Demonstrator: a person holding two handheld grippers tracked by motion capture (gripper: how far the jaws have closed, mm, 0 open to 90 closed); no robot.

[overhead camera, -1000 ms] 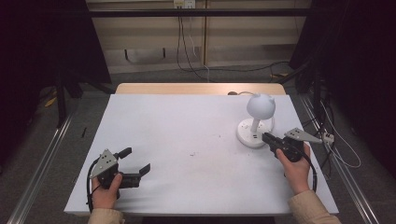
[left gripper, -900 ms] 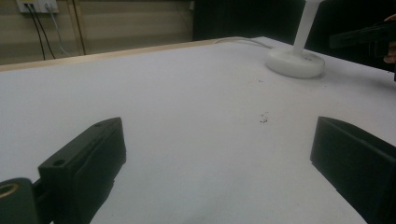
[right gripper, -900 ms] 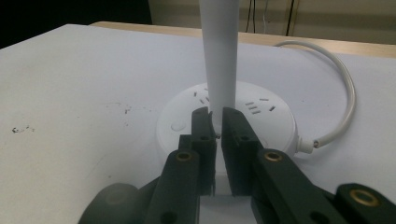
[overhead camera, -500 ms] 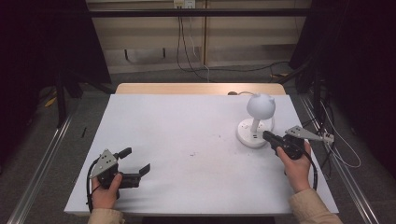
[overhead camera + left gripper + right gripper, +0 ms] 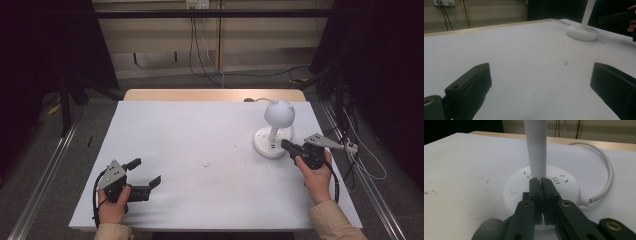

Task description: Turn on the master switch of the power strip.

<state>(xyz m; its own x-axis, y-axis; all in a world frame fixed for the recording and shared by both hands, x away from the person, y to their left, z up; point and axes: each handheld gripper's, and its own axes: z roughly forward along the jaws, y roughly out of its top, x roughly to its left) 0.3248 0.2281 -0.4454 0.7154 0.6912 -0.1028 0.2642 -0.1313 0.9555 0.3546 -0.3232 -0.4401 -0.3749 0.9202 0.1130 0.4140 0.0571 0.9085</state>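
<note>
A white table (image 5: 200,135) with a wooden far edge; wall sockets (image 5: 196,4) drop cables behind it.

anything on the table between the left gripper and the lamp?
Nothing solid. In the high view the white table between the left gripper and the lamp is bare apart from a few small dark specks. The left gripper view shows the same.

lamp (image 5: 541,187) head cut off above, cable (image 5: 607,173) end hidden
</note>
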